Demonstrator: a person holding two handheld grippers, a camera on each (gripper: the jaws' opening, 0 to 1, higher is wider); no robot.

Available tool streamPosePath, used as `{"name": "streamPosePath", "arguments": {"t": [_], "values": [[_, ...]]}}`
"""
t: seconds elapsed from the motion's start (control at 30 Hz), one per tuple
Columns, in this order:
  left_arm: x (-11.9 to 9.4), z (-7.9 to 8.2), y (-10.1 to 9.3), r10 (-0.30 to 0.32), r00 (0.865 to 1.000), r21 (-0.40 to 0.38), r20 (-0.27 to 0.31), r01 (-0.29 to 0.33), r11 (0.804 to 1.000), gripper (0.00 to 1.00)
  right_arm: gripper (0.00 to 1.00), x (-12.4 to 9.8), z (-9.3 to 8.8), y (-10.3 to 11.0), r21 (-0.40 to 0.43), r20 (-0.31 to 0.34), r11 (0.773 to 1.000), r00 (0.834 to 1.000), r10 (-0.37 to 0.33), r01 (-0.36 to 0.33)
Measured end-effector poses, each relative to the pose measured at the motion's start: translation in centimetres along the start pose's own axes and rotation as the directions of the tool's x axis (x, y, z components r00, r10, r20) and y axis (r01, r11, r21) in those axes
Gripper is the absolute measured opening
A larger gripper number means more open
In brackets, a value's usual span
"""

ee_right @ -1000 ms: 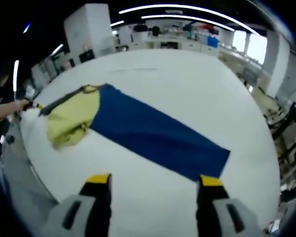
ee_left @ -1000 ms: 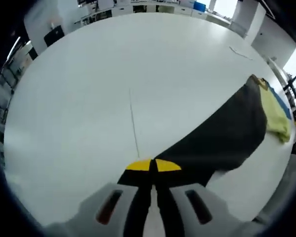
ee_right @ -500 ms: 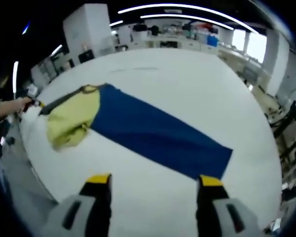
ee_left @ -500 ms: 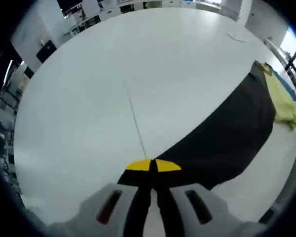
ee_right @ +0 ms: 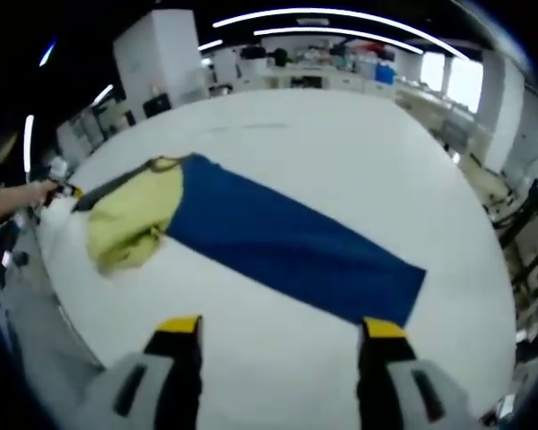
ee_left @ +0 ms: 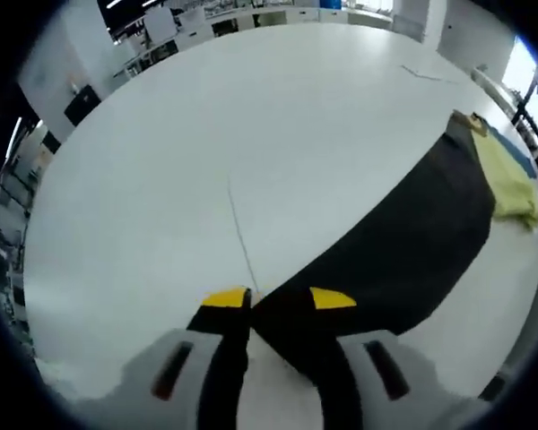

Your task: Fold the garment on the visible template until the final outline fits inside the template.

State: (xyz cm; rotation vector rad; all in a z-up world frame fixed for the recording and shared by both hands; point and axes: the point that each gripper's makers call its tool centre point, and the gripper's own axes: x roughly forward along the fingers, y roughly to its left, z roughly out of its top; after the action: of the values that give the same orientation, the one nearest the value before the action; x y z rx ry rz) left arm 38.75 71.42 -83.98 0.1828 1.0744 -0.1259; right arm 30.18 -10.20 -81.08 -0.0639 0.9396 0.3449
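Note:
In the left gripper view, my left gripper (ee_left: 279, 300) stands open low over the white table (ee_left: 206, 116). The near corner of a long dark sheet (ee_left: 403, 233) lies between its parted jaws. A yellow garment (ee_left: 511, 179) lies crumpled on the sheet's far end. In the right gripper view the sheet shows as a blue template strip (ee_right: 287, 242) with the yellow garment (ee_right: 130, 219) bunched on its left end. My right gripper (ee_right: 278, 327) hangs open above the table in front of the strip, with nothing between its fingers.
A thin seam line (ee_left: 240, 233) runs across the table toward the left gripper. A person's hand (ee_right: 18, 199) reaches in at the table edge, left of the garment. Desks and white cabinets (ee_right: 161, 54) stand beyond the table.
My left gripper's jaws were shut on the dark sheet's corner and now stand apart. The right gripper view is almost unchanged.

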Motion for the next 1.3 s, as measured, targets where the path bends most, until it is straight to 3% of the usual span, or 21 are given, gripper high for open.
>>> {"name": "streamPosePath", "arguments": {"t": [0.17, 0.33, 0.5, 0.63, 0.73, 0.83, 0.97, 1.03, 1.17, 1.3], "values": [[-0.5, 1.0, -1.1, -0.023, 0.997, 0.013, 0.075, 0.023, 1.000, 0.62, 0.70, 0.2, 0.3, 0.3, -0.013, 0.008, 1.000, 1.000, 0.011, -0.011], [-2.2, 1.9, -3.2, -0.084, 0.984, -0.002, 0.155, 0.085, 0.996, 0.75, 0.70, 0.4, 0.8, 0.7, -0.022, 0.020, 0.999, 0.999, 0.026, -0.026], [-3.0, 2.9, -4.7, -0.103, 0.978, 0.040, 0.181, 0.097, 0.994, 0.74, 0.70, 1.0, 1.8, 1.0, -0.043, 0.033, 0.998, 0.999, 0.043, -0.042], [-3.9, 4.1, -7.5, -0.136, 0.969, 0.071, 0.208, 0.123, 0.990, 0.71, 0.69, 1.4, 3.0, 1.1, -0.067, 0.046, 0.996, 0.997, 0.058, -0.055], [-3.7, 4.8, -8.3, -0.153, 0.964, 0.084, 0.219, 0.137, 0.987, 0.69, 0.69, 2.0, 4.2, 1.1, -0.097, 0.055, 0.993, 0.996, 0.065, -0.060], [-3.4, 6.2, -10.4, -0.188, 0.950, 0.088, 0.251, 0.171, 0.981, 0.68, 0.69, 2.6, 5.4, 1.5, -0.114, 0.064, 0.991, 0.995, 0.076, -0.069], [-2.8, 8.2, -14.6, -0.243, 0.930, 0.120, 0.277, 0.217, 0.969, 0.63, 0.67, 4.6, 8.6, 2.4, -0.173, 0.085, 0.981, 0.991, 0.108, -0.092], [-2.2, 8.9, -15.6, -0.258, 0.924, 0.130, 0.284, 0.229, 0.965, 0.62, 0.66, 5.7, 10.0, 3.2, -0.196, 0.089, 0.975, 0.988, 0.126, -0.107], [-1.6, 10.1, -19.6, -0.311, 0.911, 0.172, 0.270, 0.272, 0.947, 0.62, 0.66, 7.5, 12.0, 5.2, -0.240, 0.085, 0.961, 0.983, 0.165, -0.141], [-1.0, 11.5, -21.7, -0.341, 0.897, 0.181, 0.280, 0.300, 0.937, 0.61, 0.66, 9.1, 13.7, 6.6, -0.272, 0.075, 0.946, 0.976, 0.205, -0.178]]}}
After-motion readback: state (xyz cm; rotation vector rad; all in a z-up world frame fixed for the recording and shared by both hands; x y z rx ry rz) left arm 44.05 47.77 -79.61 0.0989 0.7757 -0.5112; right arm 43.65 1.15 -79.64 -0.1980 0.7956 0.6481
